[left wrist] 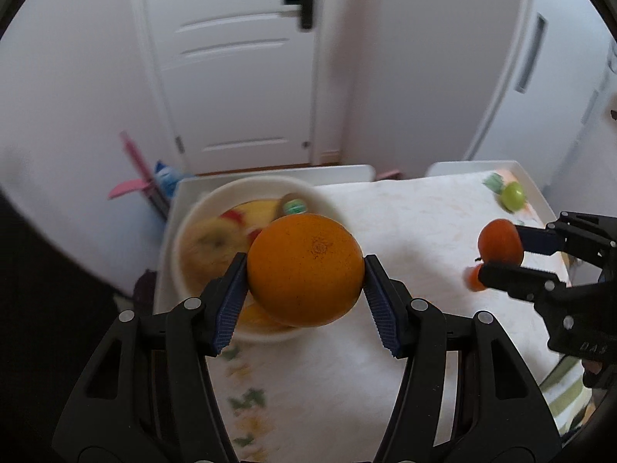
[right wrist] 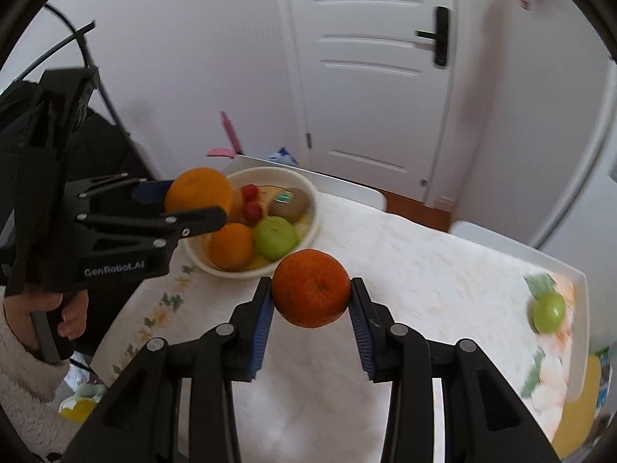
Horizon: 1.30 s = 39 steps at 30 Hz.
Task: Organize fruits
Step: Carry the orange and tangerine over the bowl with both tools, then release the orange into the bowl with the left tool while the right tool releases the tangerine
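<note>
My left gripper [left wrist: 305, 270] is shut on a large orange [left wrist: 304, 268] and holds it over the near rim of the white fruit bowl [left wrist: 200, 208]. It also shows in the right wrist view [right wrist: 193, 198] with the orange [right wrist: 198, 189] above the bowl [right wrist: 312, 227]. My right gripper [right wrist: 311, 295] is shut on a darker tangerine [right wrist: 311, 293], held above the table to the right of the bowl; it shows in the left wrist view [left wrist: 497, 254]. The bowl holds an orange [right wrist: 230, 246], a green apple [right wrist: 275, 237], a kiwi [right wrist: 289, 202] and red berries [right wrist: 252, 208].
A green apple [right wrist: 547, 311] lies near the table's far right edge, also in the left wrist view [left wrist: 513, 195]. A small orange fruit [left wrist: 472, 279] lies on the flowered tablecloth [left wrist: 405, 231] below the right gripper. White chairs [right wrist: 347, 187] and a door [right wrist: 370, 77] stand behind.
</note>
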Each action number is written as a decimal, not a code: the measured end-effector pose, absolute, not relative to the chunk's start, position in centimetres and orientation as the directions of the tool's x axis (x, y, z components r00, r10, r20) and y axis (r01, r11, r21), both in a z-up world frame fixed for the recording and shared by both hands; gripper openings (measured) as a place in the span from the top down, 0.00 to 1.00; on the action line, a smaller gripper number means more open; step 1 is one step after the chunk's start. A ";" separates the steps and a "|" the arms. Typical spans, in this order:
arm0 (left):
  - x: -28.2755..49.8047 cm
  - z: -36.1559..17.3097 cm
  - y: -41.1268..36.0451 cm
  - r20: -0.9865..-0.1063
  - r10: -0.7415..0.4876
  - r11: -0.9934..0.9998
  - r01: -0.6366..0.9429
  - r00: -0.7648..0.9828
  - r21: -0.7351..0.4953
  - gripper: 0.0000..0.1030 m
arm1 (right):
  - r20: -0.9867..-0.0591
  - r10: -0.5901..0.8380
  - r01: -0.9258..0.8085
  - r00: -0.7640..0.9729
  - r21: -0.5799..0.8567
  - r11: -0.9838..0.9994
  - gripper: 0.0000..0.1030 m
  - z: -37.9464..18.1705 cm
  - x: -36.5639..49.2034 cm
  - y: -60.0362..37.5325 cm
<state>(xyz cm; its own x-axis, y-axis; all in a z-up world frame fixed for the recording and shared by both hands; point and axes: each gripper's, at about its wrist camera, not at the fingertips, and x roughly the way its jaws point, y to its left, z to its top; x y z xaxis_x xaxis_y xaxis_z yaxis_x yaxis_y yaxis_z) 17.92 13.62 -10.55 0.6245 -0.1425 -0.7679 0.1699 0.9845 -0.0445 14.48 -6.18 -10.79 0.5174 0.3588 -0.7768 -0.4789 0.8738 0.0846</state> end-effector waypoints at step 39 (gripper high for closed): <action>19.7 -18.4 18.8 -0.785 -0.076 0.997 0.033 0.615 -0.070 0.06 | -0.798 0.412 -0.566 0.439 0.111 0.817 0.65 -15.3 18.9 0.0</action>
